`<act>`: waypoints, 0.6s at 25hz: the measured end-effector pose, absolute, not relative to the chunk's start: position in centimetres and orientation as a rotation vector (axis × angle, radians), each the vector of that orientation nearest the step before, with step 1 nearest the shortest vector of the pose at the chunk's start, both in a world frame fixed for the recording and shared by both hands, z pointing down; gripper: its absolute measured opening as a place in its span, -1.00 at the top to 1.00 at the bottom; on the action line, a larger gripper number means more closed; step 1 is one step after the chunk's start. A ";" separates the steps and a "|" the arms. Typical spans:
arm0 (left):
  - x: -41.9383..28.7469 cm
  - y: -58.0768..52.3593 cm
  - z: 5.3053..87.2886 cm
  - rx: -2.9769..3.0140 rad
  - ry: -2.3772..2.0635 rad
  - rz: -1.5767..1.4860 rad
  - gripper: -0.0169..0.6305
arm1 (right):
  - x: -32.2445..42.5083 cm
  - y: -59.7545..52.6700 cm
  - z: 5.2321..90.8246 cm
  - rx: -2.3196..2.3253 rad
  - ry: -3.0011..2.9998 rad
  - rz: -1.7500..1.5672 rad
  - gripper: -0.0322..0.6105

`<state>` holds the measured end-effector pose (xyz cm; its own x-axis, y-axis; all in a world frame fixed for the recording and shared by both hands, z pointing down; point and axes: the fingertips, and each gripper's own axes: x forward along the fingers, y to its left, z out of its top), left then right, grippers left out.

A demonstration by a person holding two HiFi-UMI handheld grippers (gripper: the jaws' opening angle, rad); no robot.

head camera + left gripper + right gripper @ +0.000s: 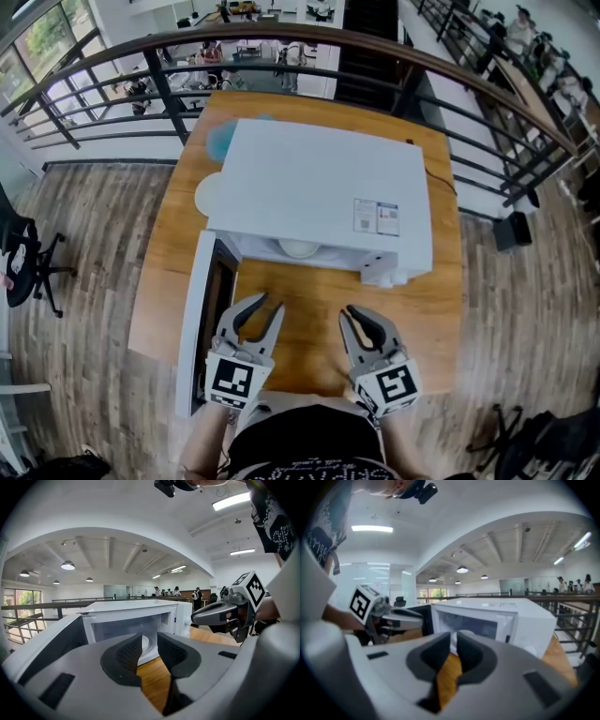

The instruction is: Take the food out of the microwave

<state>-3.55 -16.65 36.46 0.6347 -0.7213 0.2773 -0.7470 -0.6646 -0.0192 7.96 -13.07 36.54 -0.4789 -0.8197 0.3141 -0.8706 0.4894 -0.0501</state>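
Observation:
A white microwave (319,187) stands on a wooden table (309,328), with its door (195,319) swung open to the left. Inside the cavity, a white dish (298,247) shows at the front; in the left gripper view the dish (145,642) peeks between the pads. I cannot make out what is on it. My left gripper (265,306) hovers over the table in front of the opening, jaws open with nothing between them. Beside it on the right, my right gripper (349,312) is shut and empty. Both point toward the microwave (497,616).
A pale round plate (204,194) and a blue round thing (221,141) lie left of and behind the microwave. A dark metal railing (375,47) curves behind the table. An office chair (23,253) stands on the floor at the far left.

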 end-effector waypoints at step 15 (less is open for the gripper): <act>-2.9 -20.1 40.7 2.828 -1.190 0.730 0.30 | 8.4 -17.6 39.7 1.334 -2.392 0.230 0.51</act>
<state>-2.88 -20.14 40.73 0.6084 -0.6793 0.4104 -0.6737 -0.7154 -0.1854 8.38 -17.63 39.70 -0.4707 -0.7806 0.4113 -0.8446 0.5334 0.0458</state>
